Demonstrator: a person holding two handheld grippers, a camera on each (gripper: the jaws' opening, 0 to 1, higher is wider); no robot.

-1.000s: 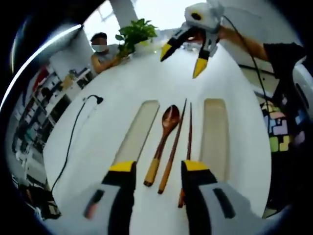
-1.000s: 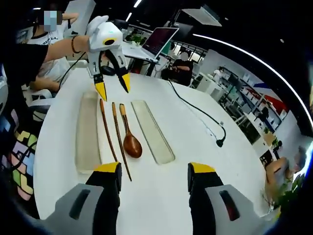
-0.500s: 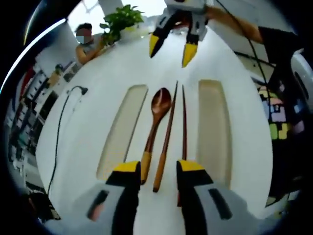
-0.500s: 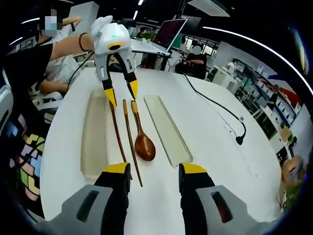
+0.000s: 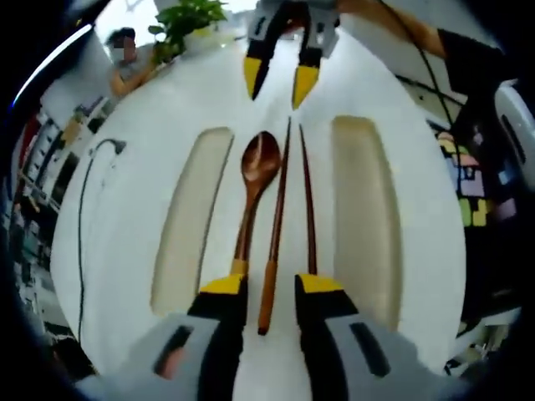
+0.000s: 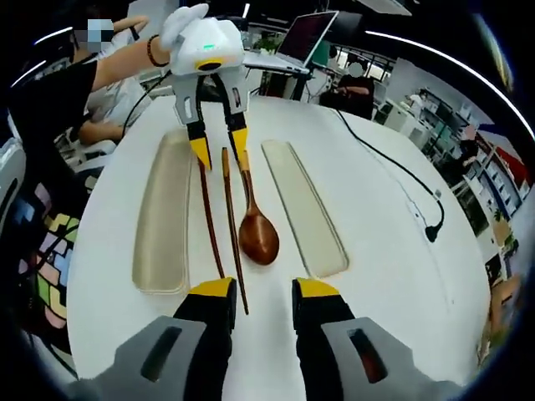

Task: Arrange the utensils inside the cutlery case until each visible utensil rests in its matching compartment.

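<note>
Left gripper view, spoon handle end hidden behind tool

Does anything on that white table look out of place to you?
Yes. The wooden spoon and two dark wooden chopsticks lie on the bare white table, between the two long beige trays, not inside either. The spoon sits slightly angled; nothing looks spilled or broken.

Brown spoon, white table
</note>
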